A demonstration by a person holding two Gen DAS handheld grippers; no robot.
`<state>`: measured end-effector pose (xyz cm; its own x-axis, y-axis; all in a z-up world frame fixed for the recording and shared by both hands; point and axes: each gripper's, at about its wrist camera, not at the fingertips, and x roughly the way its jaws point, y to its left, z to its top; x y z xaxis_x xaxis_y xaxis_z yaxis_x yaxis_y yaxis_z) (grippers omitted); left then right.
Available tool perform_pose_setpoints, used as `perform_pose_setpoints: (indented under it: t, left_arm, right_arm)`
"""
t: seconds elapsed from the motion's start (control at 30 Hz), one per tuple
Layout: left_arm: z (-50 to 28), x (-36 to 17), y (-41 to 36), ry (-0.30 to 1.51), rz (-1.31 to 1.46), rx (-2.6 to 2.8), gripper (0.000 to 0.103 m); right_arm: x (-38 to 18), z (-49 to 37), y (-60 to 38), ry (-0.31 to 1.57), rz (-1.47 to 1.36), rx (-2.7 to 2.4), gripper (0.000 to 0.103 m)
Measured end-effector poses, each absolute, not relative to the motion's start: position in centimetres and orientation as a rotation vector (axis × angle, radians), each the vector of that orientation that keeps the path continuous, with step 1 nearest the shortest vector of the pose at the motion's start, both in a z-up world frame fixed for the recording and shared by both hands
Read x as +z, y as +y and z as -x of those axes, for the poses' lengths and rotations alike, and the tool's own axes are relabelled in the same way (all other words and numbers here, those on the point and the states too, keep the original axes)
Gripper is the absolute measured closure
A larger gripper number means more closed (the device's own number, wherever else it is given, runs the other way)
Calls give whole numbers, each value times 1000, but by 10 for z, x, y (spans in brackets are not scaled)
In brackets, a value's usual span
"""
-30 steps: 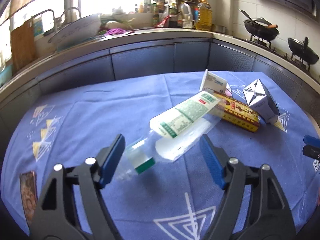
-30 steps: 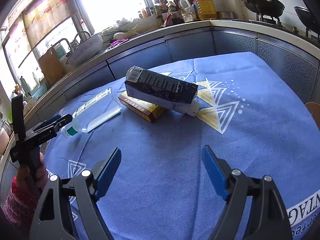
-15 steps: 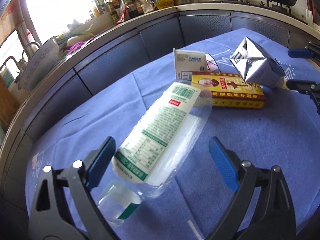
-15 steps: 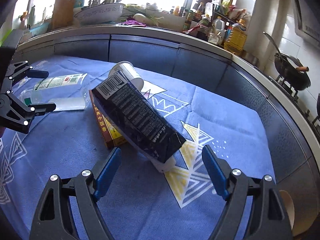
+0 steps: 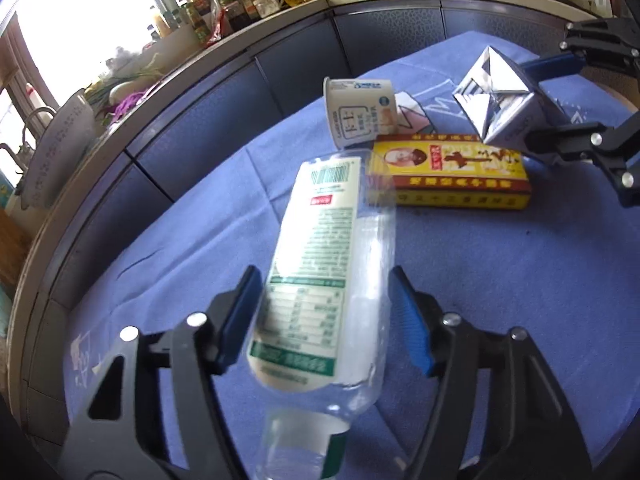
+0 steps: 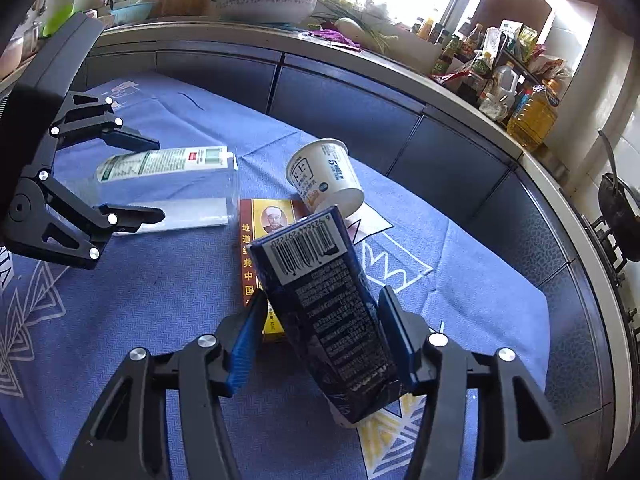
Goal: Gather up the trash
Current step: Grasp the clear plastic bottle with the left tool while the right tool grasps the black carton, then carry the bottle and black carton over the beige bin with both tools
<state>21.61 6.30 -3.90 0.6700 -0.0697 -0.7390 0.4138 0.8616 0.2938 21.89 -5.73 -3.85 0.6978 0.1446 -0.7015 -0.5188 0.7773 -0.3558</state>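
Bottle [image 5: 320, 280] and carton [image 6: 332, 312], contents unseen

clear glossy plastic bottle [image 5: 332, 264]; matt blue cloth [image 5: 500, 280]; glossy carton [image 6: 332, 312].

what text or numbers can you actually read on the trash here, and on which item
"6 925644 297220", roughly, under the barcode on the dark carton between the right gripper fingers.
"5" in blue on the white paper cup.
"地道" and "典中国", partial, on the yellow and red box.
Plastic bottle between the left gripper fingers: label print and barcode too blurred to read.
Carton's fine print: too small.
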Motion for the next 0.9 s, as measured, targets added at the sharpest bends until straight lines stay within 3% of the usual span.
perform_pose_setpoints:
  t: [0.4,0.9]
  left_arm:
    - [-154,16,35,731,-146,-493,45]
    - [-169,81,-183,617,-229,-795,46]
  right_arm:
    - [29,-161,-175,591,5,377,51]
    - [75,-102,-373,445,-146,41,51]
